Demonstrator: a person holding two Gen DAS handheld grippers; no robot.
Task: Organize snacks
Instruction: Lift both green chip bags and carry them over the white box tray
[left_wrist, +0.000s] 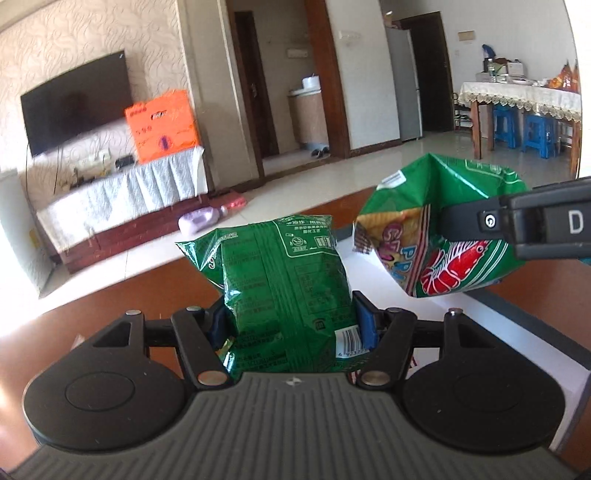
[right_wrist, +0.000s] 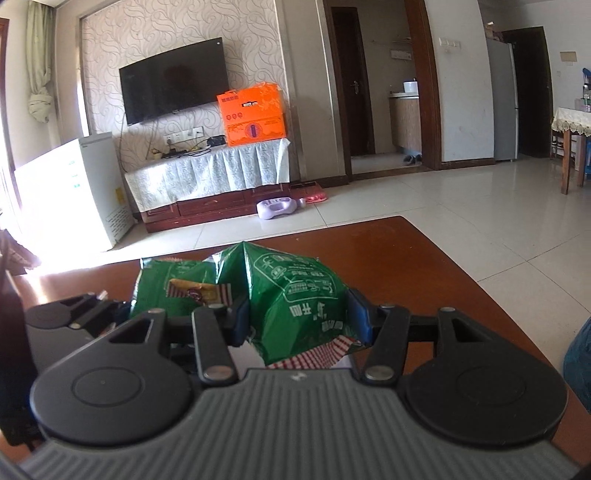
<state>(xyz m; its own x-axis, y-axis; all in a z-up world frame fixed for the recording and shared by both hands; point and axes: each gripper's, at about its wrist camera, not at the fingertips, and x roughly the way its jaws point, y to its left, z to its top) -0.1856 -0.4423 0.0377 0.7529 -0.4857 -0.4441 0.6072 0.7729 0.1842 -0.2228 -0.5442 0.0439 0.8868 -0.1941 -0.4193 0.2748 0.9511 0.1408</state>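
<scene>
Both green snack bags, one at the centre (left_wrist: 284, 280) and one at the right (left_wrist: 436, 229) of the left wrist view, are crinkled glossy foil-like plastic. The left gripper (left_wrist: 291, 325) and right gripper (right_wrist: 299, 321) are matt black plastic with ribbed grey bases and small shiny metal pins. The counter (right_wrist: 424, 266) is polished reddish wood. The floor (right_wrist: 461, 206) is glossy pale tile.

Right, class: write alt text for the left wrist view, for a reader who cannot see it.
The left tongs grip a crinkly green foil snack bag above a brown wooden table. At right, the right tongs hold a second green bag with a red prawn picture.
</scene>
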